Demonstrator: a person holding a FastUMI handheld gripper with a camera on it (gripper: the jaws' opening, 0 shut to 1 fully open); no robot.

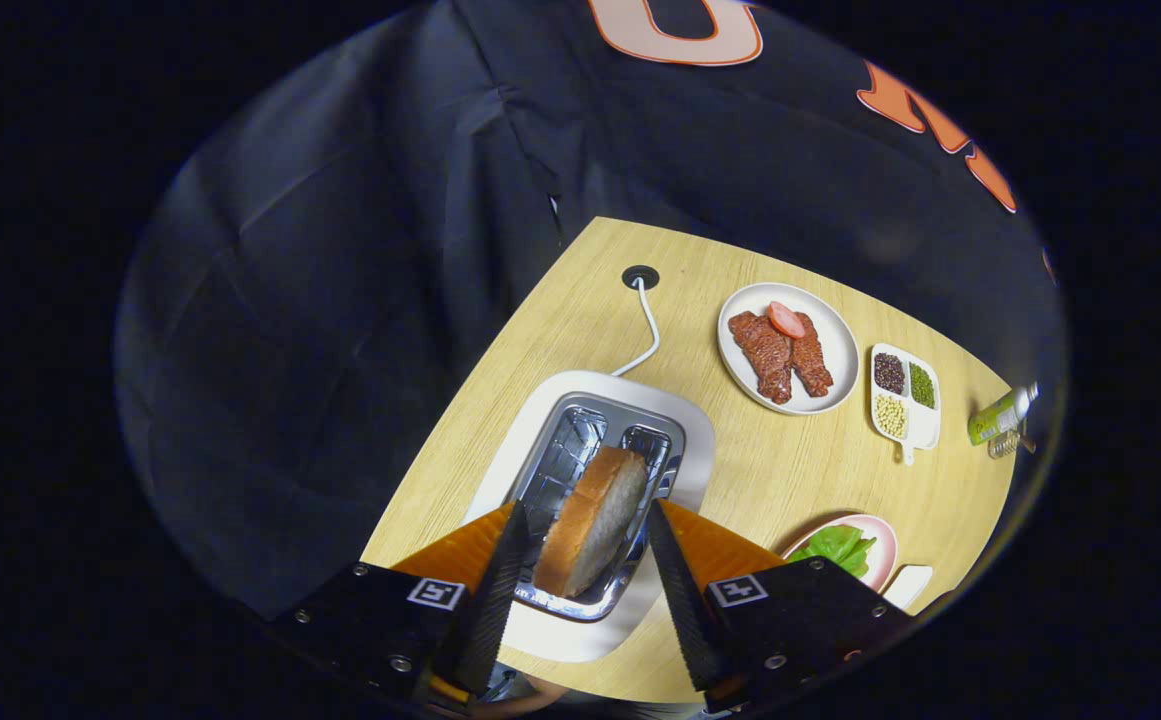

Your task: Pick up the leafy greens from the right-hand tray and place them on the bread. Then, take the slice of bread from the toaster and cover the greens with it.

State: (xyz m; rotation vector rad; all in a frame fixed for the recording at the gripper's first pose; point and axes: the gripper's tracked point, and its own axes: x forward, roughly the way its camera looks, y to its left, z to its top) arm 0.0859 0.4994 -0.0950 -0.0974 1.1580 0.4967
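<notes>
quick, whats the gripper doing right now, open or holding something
Gripper: fingers spread on either side of the bread slice above the toaster; whether both press on it cannot be told.

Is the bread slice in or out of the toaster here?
Partly out: the bread slice leans tilted from the toaster slot, between the open gripper fingers, neither pressing it.

The right finger (685, 590) hides part of the pink plate (885, 560) under the leafy greens (837, 546). Whether the jaws touch the bread slice (590, 520) is unclear. The green bottle (1002, 415) is blurred.
</notes>
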